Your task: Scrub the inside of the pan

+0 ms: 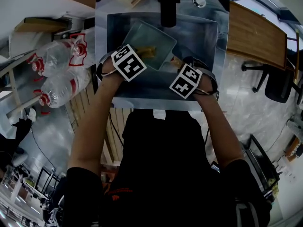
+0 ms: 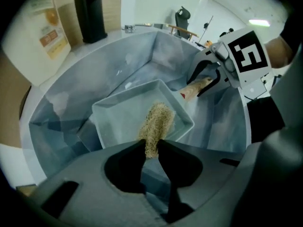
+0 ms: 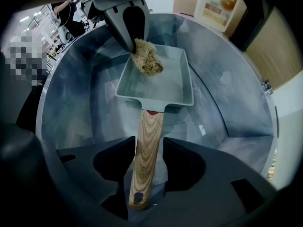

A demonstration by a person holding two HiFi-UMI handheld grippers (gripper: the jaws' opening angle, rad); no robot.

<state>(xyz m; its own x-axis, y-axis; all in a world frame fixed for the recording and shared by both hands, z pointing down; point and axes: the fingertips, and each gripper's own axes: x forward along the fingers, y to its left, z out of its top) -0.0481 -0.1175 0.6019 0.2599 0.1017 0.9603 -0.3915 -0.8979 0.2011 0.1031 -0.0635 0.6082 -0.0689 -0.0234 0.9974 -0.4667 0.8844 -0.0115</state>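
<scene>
A grey rectangular pan [image 1: 158,38] [image 2: 124,113] [image 3: 170,86] lies in the steel sink [image 1: 208,37]. Its wooden handle [image 3: 147,141] [image 2: 194,88] points toward me. My left gripper [image 2: 151,148] [image 1: 138,56] [image 3: 133,38] is shut on a tan fibrous sponge [image 2: 157,121] [image 3: 147,61] [image 1: 147,51], whose free end rests on the pan's inside floor near the far corner. My right gripper [image 3: 149,148] [image 1: 180,70] [image 2: 208,82] has the handle between its jaws. The handle leans on the left jaw and a narrow gap shows at the right one, so this gripper is open.
A black faucet [image 1: 169,6] [image 2: 90,13] rises behind the sink, with a printed carton [image 2: 45,32] [image 3: 218,6] beside it. Large water bottles [image 1: 57,74] lie on the floor at the left. A wooden countertop [image 1: 255,32] runs to the right.
</scene>
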